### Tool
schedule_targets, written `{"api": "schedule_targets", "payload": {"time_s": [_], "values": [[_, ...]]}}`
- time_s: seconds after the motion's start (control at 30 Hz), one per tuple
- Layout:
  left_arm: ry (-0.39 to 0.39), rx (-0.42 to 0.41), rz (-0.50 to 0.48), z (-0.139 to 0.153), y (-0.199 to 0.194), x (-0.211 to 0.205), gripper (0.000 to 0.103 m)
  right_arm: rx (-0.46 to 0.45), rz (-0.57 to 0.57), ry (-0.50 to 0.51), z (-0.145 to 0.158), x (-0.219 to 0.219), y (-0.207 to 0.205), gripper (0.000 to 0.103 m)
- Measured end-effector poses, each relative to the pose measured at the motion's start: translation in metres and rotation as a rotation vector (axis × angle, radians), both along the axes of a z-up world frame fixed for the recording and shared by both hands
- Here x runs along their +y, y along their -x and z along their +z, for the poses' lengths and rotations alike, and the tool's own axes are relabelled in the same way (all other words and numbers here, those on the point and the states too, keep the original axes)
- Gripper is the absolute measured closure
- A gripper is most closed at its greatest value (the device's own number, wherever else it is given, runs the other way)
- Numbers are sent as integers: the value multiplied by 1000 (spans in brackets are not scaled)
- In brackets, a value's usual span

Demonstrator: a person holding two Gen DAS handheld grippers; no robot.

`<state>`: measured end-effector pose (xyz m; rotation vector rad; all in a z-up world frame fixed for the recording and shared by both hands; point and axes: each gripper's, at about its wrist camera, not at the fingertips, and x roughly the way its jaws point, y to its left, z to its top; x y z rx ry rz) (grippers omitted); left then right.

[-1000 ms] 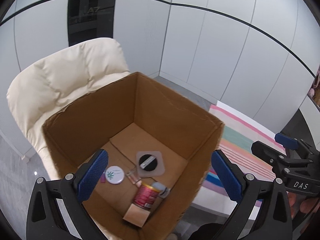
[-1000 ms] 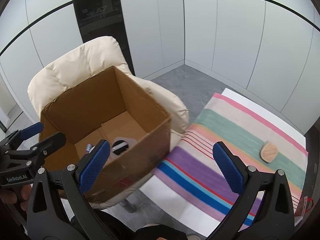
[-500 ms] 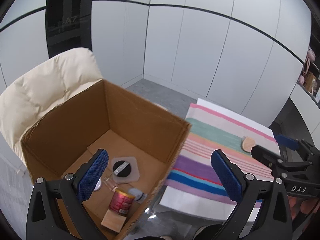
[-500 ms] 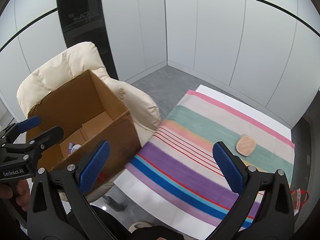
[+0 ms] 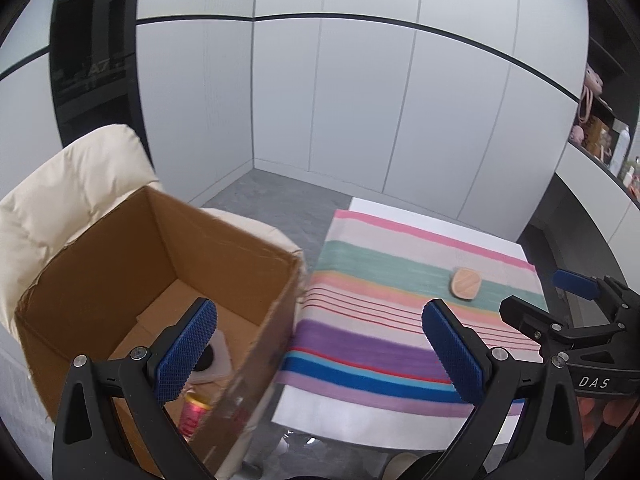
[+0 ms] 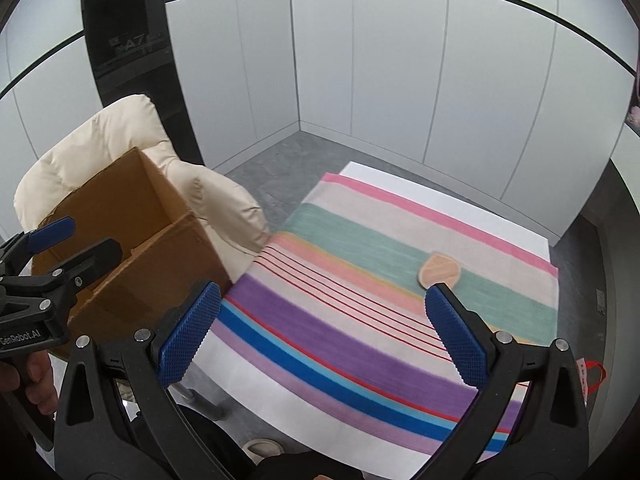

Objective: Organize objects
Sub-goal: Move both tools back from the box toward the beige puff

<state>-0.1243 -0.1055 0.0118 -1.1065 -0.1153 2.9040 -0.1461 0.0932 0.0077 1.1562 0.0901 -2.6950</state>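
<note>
A small tan wooden coaster lies alone on the striped tablecloth. To the left an open cardboard box rests on a cream padded chair. Inside the box a red can and a white pad with a black disc show partly. My left gripper hangs open over the box's right wall and the table edge, holding nothing. Open and empty too, my right gripper hovers above the cloth, its right fingertip just below the coaster.
White panelled walls enclose the room, with a dark glass panel behind the chair. Shelves with small items stand at the far right. Grey floor lies between chair and table. A hand grips the left tool's handle.
Both views have swung right, from above the box toward the striped table. The coaster has come closer to the right gripper. Both grippers stayed open.
</note>
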Motion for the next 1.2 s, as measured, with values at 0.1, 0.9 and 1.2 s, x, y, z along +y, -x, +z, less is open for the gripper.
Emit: {"api": "schedule_targets", "payload": {"time_s": [0.1,0.9,1.2], "values": [[1,-1,-21,-1,3,11,0,-3,-21,5,0,13,-2,0],[8,-15,-168,-3,16,96,0,-24,-164,7,-1,100,-21,0],[19,-25,-213,-4,17,123,0,-30,-204,9,-1,125,-30,0]]}}
